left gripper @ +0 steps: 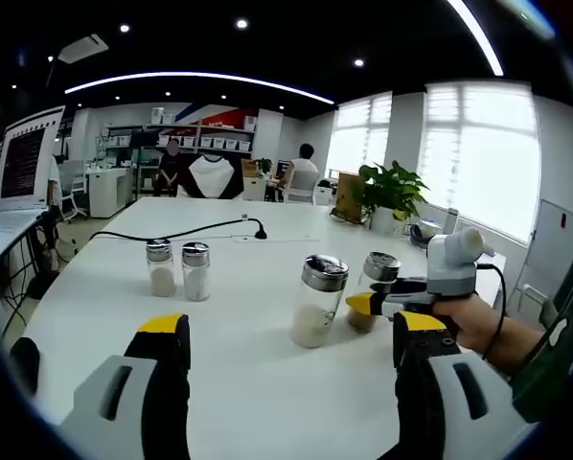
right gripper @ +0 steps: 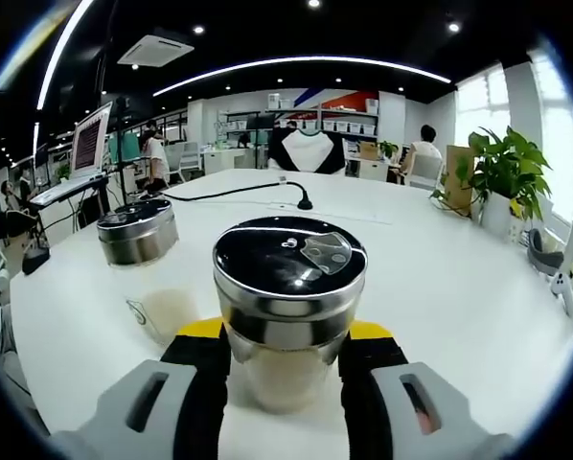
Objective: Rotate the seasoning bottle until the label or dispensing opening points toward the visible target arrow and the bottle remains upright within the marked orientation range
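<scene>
A glass seasoning bottle (right gripper: pixel 288 287) with a steel lid and a flip flap stands upright on the white table (right gripper: pixel 440 287). My right gripper (right gripper: pixel 288 337) is shut on it, one yellow-tipped jaw pressed to each side. In the left gripper view the same bottle (left gripper: pixel 377 278) shows at the right, held by the right gripper (left gripper: pixel 387 305) in a person's hand. A larger bottle of white grains (left gripper: pixel 317 302) stands just left of it, seen too as the bottle (right gripper: pixel 138 235) beside the held one. My left gripper (left gripper: pixel 291 324) hangs open, short of the larger bottle.
Two small shakers (left gripper: pixel 177 270) stand side by side at the left of the table. A black cable (left gripper: pixel 191 230) runs across the far part. A potted plant (left gripper: pixel 392 192) sits at the far right edge, a screen (left gripper: pixel 28 158) at the left. People sit behind.
</scene>
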A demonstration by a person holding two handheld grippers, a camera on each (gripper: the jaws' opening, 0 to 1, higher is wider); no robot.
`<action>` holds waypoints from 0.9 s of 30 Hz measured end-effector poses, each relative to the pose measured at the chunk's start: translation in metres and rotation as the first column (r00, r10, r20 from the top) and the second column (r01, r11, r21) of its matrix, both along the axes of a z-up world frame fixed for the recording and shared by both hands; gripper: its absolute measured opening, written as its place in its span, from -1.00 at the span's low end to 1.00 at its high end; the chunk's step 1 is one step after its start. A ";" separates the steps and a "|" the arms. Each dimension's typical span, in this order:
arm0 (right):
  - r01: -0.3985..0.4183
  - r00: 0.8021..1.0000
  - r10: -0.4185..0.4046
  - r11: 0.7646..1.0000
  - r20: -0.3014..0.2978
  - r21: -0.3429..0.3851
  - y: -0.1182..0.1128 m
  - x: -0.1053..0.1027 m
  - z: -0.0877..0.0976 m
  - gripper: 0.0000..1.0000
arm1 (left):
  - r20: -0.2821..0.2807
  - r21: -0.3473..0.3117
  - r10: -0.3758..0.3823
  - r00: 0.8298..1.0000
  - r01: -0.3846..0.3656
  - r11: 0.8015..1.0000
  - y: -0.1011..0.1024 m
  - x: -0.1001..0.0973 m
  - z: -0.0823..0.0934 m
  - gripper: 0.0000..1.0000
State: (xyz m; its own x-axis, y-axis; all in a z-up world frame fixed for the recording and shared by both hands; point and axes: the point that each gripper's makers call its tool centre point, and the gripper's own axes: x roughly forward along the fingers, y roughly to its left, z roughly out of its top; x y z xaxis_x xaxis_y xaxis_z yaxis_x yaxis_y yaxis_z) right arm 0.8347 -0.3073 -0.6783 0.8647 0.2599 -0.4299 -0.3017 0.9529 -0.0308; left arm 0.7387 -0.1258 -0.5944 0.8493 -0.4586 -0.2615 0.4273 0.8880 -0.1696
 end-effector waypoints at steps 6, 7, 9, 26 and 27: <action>-0.013 1.000 0.013 1.000 0.000 0.010 0.000 -0.004 0.003 0.08 | 0.000 0.000 -0.006 1.000 0.006 1.000 -0.002 0.000 0.001 0.84; -0.014 1.000 0.014 1.000 0.000 0.011 0.000 -0.004 0.004 0.10 | 0.001 0.000 -0.006 1.000 0.006 1.000 -0.002 0.000 0.001 0.84; -0.025 1.000 0.025 1.000 0.002 0.019 -0.002 -0.005 0.006 0.15 | 0.002 0.003 -0.005 1.000 0.005 1.000 -0.001 0.000 0.002 0.84; -0.269 0.963 0.269 0.959 0.014 0.091 0.004 -0.013 0.015 0.41 | 0.009 0.003 0.003 1.000 -0.003 1.000 0.001 0.001 0.005 0.84; -0.269 0.963 0.270 0.959 0.010 0.085 0.002 -0.012 0.014 0.41 | 0.010 0.004 0.002 1.000 -0.002 1.000 0.001 0.001 0.005 0.84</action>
